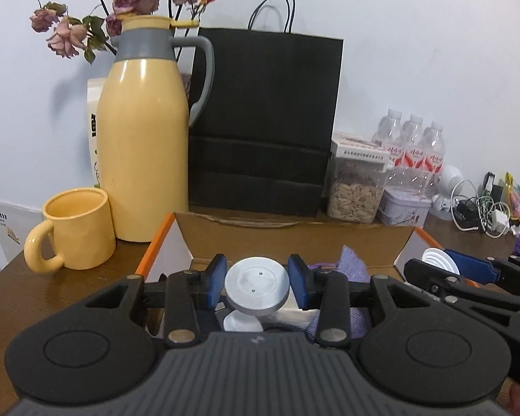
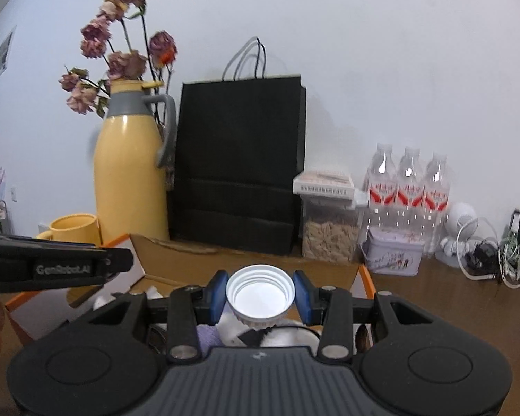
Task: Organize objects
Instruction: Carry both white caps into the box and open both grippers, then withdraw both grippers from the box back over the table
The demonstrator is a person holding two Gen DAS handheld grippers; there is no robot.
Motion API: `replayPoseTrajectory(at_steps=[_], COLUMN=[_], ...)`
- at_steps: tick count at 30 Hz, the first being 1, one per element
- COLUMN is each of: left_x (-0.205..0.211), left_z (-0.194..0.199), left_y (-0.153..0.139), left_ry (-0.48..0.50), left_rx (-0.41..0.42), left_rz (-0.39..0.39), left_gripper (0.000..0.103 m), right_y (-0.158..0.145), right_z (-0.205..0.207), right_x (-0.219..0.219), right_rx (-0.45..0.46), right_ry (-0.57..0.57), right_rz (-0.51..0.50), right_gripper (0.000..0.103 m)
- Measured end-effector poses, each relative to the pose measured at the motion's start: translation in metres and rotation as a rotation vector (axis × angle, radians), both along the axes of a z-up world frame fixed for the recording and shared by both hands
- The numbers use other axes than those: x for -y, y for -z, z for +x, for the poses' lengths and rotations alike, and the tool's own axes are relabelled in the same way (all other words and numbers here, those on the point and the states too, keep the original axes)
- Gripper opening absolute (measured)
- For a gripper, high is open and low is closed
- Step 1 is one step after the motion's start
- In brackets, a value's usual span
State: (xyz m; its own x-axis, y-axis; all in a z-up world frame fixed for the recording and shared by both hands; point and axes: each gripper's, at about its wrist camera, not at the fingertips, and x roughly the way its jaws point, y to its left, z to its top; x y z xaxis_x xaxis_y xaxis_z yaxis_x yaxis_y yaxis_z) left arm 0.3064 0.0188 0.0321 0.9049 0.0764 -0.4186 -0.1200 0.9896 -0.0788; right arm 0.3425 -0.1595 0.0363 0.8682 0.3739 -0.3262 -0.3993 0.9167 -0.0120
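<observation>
In the left wrist view my left gripper is shut on a round grey container, seen end-on, with a blue pad pressing each side. It hangs over an open cardboard box with orange edges. To its right, my right gripper carries a white screw lid. In the right wrist view that right gripper is shut on the white lid, whose hollow side faces the camera. The left gripper enters from the left edge. Purple cloth and white items lie in the box.
A yellow thermos jug and a yellow mug stand at back left. A black paper bag, a seed jar, three water bottles and a lilac tin line the wall. Tangled cables lie at right.
</observation>
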Motion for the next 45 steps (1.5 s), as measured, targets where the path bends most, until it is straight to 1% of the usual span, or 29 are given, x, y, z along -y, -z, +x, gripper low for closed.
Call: replayPoseTrajectory(at_steps=[5, 9, 10, 11, 12, 13, 14, 16, 19, 24, 32, 39, 45], left_x=[-0.002, -0.002, -0.002, -0.001, -0.002, -0.002, -0.002, -0.004, -0.005, -0.003, -0.001, 0.003, 0.002], left_z=[0.006, 0.005, 0.004, 0.003, 0.002, 0.001, 0.000, -0.002, 0.000, 0.001, -0.011, -0.038, -0.063], left_y=[0.006, 0.006, 0.006, 0.005, 0.004, 0.002, 0.001, 0.000, -0.001, 0.000, -0.009, -0.019, -0.022], left_ry=[0.007, 0.011, 0.006, 0.004, -0.001, -0.008, -0.016, -0.028, -0.033, -0.026, -0.027, -0.027, -0.030], left_rx=[-0.026, -0.021, -0.013, -0.007, 0.001, 0.011, 0.026, 0.053, 0.038, 0.030, 0.047, 0.066, 0.059], left_rz=[0.004, 0.008, 0.008, 0.011, 0.013, 0.015, 0.017, 0.015, 0.009, 0.013, 0.014, 0.022, 0.026], left_gripper=[0.040, 0.040, 0.045, 0.059, 0.068, 0.089, 0.103, 0.103, 0.103, 0.103, 0.103, 0.103, 0.103], right_y=[0.006, 0.008, 0.008, 0.009, 0.010, 0.010, 0.010, 0.011, 0.010, 0.009, 0.000, -0.007, -0.011], right_z=[0.007, 0.008, 0.008, 0.008, 0.009, 0.009, 0.009, 0.008, 0.008, 0.008, -0.002, -0.023, -0.050], right_x=[0.004, 0.003, 0.003, 0.003, 0.003, 0.003, 0.004, 0.004, 0.002, 0.002, 0.003, 0.010, 0.017], right_rx=[-0.024, -0.029, -0.033, -0.037, -0.043, -0.049, -0.053, -0.048, -0.050, -0.060, -0.035, -0.028, -0.026], right_ry=[0.010, 0.011, 0.013, 0.016, 0.019, 0.022, 0.023, 0.021, 0.018, 0.019, 0.017, 0.016, 0.012], right_rz=[0.004, -0.002, -0.007, -0.011, -0.013, -0.014, -0.012, -0.007, -0.011, -0.008, -0.009, -0.006, -0.013], right_gripper=[0.039, 0.039, 0.039, 0.041, 0.046, 0.062, 0.084, 0.099, 0.103, 0.103, 0.103, 0.103, 0.103])
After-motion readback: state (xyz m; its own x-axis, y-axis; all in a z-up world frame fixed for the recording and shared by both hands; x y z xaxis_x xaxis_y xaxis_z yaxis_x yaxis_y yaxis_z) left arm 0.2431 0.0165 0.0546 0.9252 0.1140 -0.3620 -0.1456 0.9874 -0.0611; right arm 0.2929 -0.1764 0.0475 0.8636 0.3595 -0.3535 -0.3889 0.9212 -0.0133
